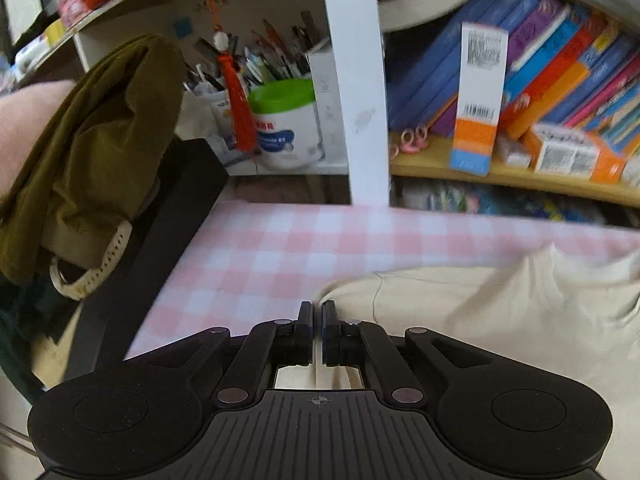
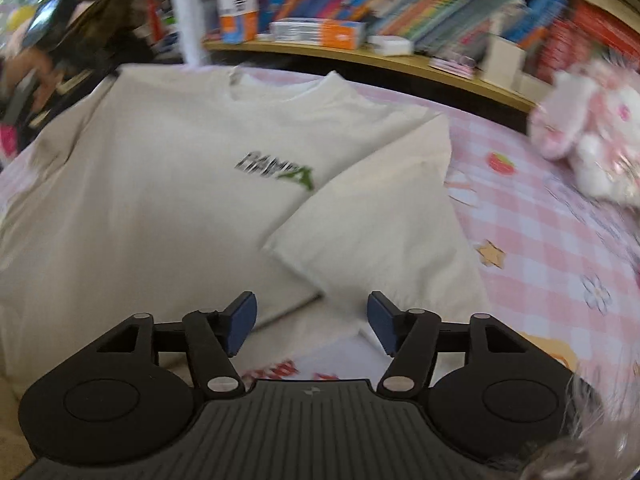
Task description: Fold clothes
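Checked cloth (image 1: 280, 248) underlies cream T-shirt (image 2: 160, 168); left fingers (image 1: 317, 320) pinched together; right fingers (image 2: 312, 316) spread.

- Left tongs (image 1: 317, 320) closed at the edge of a cream garment (image 1: 500, 312).
- Garment lies on a pink checked surface (image 1: 280, 248).
- Olive cloth (image 1: 92, 140) hangs left.

Cream T-shirt (image 2: 168, 184), green-black print; pink-white checked tablecloth (image 2: 560, 248).

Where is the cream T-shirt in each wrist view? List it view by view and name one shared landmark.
Left wrist: cream T-shirt fills the lower right, beside the left gripper.
Right wrist: it spreads across the centre and left, beyond the right gripper.
Shared landmark: the upright orange-and-white box on the shelf.
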Motion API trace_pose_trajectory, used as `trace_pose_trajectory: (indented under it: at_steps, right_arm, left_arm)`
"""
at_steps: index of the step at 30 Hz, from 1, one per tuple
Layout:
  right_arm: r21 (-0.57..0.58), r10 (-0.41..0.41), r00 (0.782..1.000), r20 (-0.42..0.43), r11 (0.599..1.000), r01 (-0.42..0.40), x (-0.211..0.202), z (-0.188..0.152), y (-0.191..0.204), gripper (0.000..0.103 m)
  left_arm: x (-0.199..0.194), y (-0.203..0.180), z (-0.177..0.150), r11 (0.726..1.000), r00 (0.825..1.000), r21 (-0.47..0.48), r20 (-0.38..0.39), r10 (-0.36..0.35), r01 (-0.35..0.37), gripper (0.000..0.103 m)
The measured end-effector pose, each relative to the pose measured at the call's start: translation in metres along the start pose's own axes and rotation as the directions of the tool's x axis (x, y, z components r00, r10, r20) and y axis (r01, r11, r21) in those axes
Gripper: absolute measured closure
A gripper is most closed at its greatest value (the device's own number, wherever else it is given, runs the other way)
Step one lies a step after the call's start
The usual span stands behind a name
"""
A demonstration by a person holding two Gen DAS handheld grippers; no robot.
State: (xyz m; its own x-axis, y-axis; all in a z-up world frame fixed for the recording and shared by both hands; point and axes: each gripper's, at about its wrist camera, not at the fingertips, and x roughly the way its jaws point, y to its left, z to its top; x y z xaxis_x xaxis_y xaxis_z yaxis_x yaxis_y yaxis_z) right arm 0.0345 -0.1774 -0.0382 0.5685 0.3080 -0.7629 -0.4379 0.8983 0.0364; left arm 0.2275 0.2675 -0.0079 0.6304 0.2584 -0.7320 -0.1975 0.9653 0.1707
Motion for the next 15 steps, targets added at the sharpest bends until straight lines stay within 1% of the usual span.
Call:
trace_pose_trajectory:
  at_steps: [2, 4, 5, 7, 9, 11, 12, 13, 14, 15]
  right_arm:
    - [-0.021, 0.008, 1.000, 0.005, 1.000, -0.008, 0.004, 0.003, 0.005, 0.043]
    - [-0.042, 0.016, 1.000, 0.010, 0.999, -0.015, 0.008, 0.006, 0.010, 0.043]
    - [-0.053, 0.020, 1.000, 0.012, 0.998, -0.019, 0.009, 0.008, 0.013, 0.043]
    - [-0.074, 0.028, 0.999, 0.017, 0.997, -0.026, 0.013, 0.011, 0.018, 0.043]
    - [-0.096, 0.036, 0.999, 0.021, 0.995, -0.034, 0.017, 0.014, 0.023, 0.043]
    - [-0.113, 0.046, 0.999, 0.027, 0.993, -0.042, 0.020, 0.017, 0.027, 0.044]
    - [-0.112, 0.057, 0.998, 0.035, 0.992, -0.052, 0.021, 0.018, 0.028, 0.044]
    - [-0.109, 0.068, 0.997, 0.039, 0.992, -0.064, 0.022, 0.020, 0.029, 0.044]
    - [-0.109, 0.075, 0.996, 0.038, 0.991, -0.071, 0.024, 0.021, 0.030, 0.044]
    - [-0.112, 0.078, 0.996, 0.032, 0.991, -0.074, 0.028, 0.022, 0.032, 0.044]
  left_arm:
    - [0.004, -0.003, 0.000, 0.999, 0.999, 0.031, -0.014, 0.035, -0.035, 0.092]
    - [0.001, -0.004, -0.002, 0.997, 0.998, 0.034, -0.014, 0.068, -0.068, 0.090]
    - [-0.003, -0.004, -0.003, 0.997, 0.997, 0.029, -0.015, 0.071, -0.071, 0.081]
    - [-0.020, -0.003, -0.009, 0.998, 0.999, 0.032, 0.000, 0.045, -0.045, 0.068]
    - [-0.051, -0.009, -0.021, 0.998, 0.998, 0.065, 0.064, 0.009, -0.013, 0.059]
    - [-0.084, -0.019, -0.035, 0.995, 0.991, 0.102, 0.132, -0.026, 0.012, 0.036]
    - [-0.099, -0.024, -0.043, 0.993, 0.986, 0.116, 0.160, -0.044, 0.026, 0.032]
    - [-0.113, -0.030, -0.052, 0.991, 0.982, 0.127, 0.180, -0.060, 0.038, 0.025]
    - [-0.126, -0.036, -0.061, 0.989, 0.977, 0.138, 0.199, -0.076, 0.049, 0.023]
    - [-0.138, -0.042, -0.070, 0.987, 0.974, 0.147, 0.210, -0.090, 0.060, 0.023]
